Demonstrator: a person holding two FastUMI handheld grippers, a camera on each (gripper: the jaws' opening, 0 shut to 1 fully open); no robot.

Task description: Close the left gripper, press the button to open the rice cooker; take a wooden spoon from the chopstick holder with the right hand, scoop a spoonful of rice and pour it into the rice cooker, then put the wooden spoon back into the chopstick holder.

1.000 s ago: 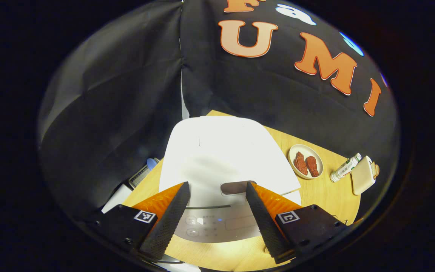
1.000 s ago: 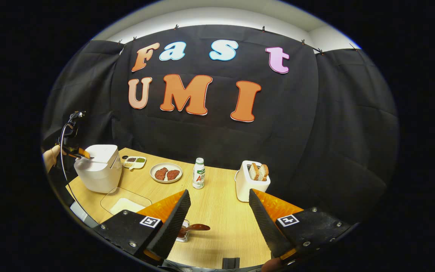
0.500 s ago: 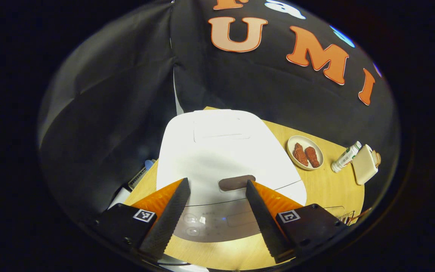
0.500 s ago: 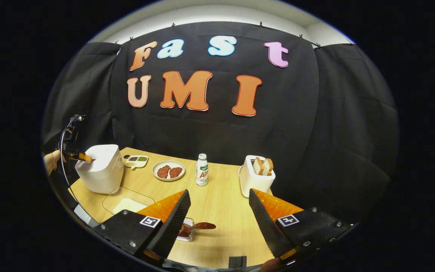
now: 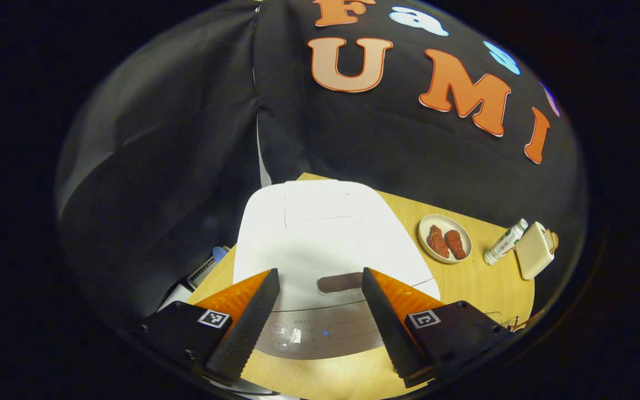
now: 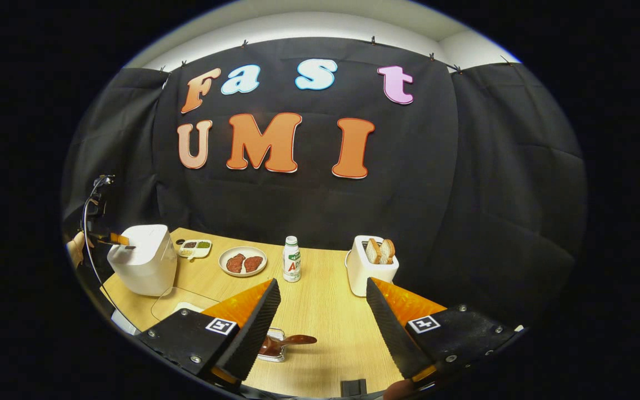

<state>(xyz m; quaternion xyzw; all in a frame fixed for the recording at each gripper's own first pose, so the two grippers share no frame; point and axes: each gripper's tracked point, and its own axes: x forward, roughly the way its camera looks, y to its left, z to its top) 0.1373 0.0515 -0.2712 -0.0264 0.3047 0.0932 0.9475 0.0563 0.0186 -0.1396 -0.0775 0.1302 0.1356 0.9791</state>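
Your left gripper [image 5: 320, 311] hangs over the front of the rice cooker [image 5: 325, 233], its fingers spread apart with the dark lid button [image 5: 339, 282] showing between them — nothing is gripped and the lid is down. The cooker sits at the table's [image 6: 320, 311] far left corner. Your right gripper [image 6: 323, 328] is also spread wide and empty, above the table's near edge. Just ahead of it, the wooden spoon [image 6: 289, 340] lies across a small clear holder [image 6: 273, 350]. Along the far edge stand a plate of meat [image 6: 243, 261], a bottle [image 6: 291, 266] and a toaster [image 6: 370, 265].
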